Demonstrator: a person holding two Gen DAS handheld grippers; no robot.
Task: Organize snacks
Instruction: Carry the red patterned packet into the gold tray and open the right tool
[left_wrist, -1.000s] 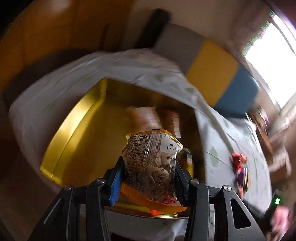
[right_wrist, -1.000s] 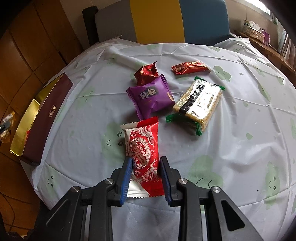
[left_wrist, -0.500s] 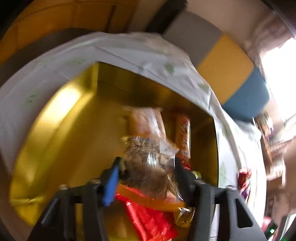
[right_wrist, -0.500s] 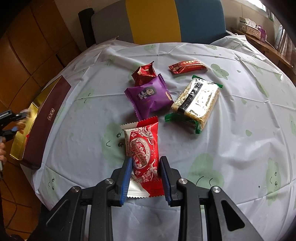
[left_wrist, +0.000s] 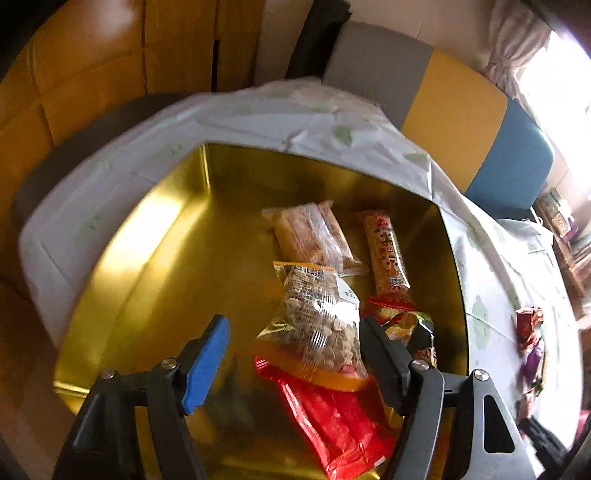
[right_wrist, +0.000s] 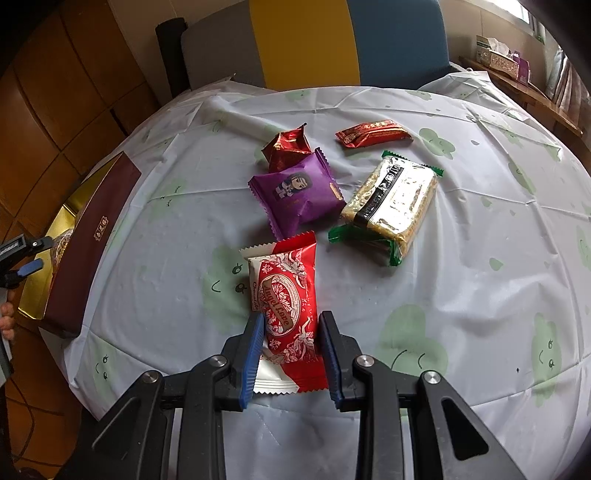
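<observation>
My right gripper (right_wrist: 291, 350) has its fingers spread on either side of the red-and-white chocolate packet (right_wrist: 286, 306) lying flat on the tablecloth (right_wrist: 461, 295), not clamping it; beyond it lie the purple packet (right_wrist: 299, 192), the green-edged cracker pack (right_wrist: 391, 201) and two red wrappers. My left gripper (left_wrist: 295, 339) is released above the gold box (left_wrist: 147, 229), and the seed packet (left_wrist: 321, 321) rests against its right finger on a red packet (left_wrist: 332, 417), with the clear biscuit pack (left_wrist: 314, 236) and the orange bar (left_wrist: 386, 254) farther in.
</observation>
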